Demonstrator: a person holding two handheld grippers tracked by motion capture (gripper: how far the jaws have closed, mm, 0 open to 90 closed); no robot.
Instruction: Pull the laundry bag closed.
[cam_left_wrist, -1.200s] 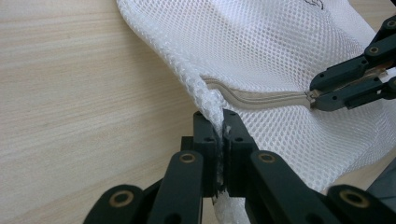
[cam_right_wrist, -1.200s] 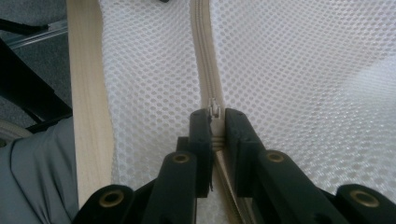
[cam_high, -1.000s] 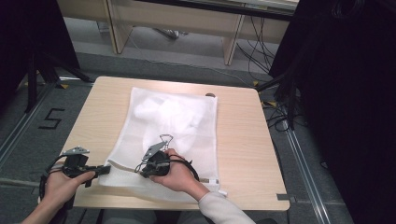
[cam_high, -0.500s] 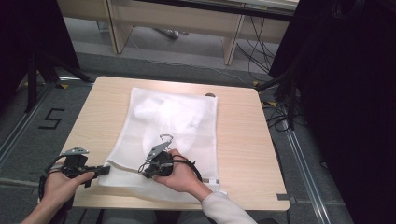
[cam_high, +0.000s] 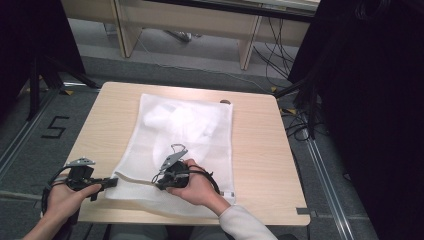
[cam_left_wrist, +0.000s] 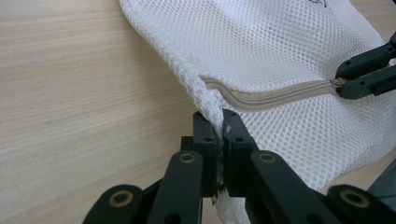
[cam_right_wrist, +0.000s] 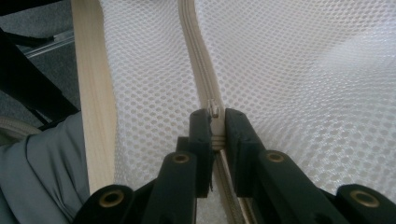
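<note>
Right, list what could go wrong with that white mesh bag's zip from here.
The right gripper pinches only the small zipper pull on the white mesh laundry bag; it could slip off. The left gripper clamps a thin fold of the bag's corner; hard pulling might tear the mesh or drag the bag off the wooden table.

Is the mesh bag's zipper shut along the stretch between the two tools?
Shut there: the zipper runs as one closed band across the mesh bag to the right tool. Beyond it, cannot tell.
</note>
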